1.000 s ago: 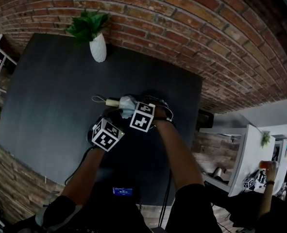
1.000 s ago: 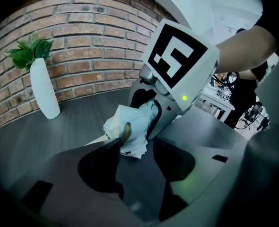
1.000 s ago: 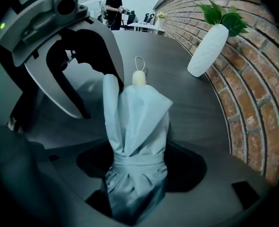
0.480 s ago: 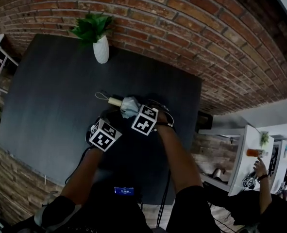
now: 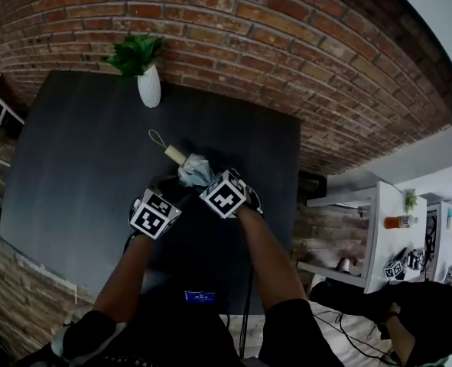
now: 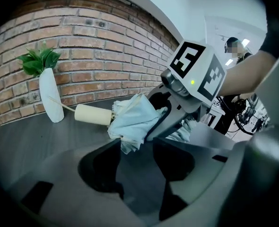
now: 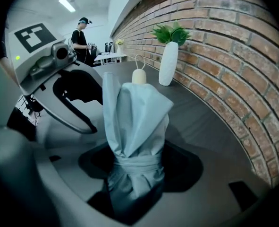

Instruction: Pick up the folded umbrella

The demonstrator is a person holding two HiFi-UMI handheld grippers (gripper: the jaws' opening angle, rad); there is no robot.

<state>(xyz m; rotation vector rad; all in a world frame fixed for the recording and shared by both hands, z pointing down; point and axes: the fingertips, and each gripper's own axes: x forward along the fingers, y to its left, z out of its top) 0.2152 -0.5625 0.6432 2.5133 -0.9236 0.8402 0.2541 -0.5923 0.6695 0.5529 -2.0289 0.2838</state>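
The folded umbrella [image 5: 191,170] is pale blue cloth with a cream handle [image 5: 174,155] and a cord loop. My right gripper [image 5: 203,180] is shut on its strapped end. The jaws have just been closing, with the umbrella [image 7: 137,122] standing up between them [image 7: 134,183]. From the left gripper view, the umbrella [image 6: 132,119] hangs above the dark table [image 5: 73,151], its handle pointing left. My left gripper [image 5: 168,189] stands open just below and beside it, with nothing between its jaws [image 6: 134,160].
A white vase [image 5: 149,86] with a green plant stands at the table's far edge against the brick wall. The same vase [image 7: 168,63] stands beyond the umbrella's handle. A person stands in the room behind, by white desks at the right.
The umbrella has risen off the table in my right gripper, and its handle has swung from pointing left to pointing up-left. Both grippers have lifted and shifted slightly left.
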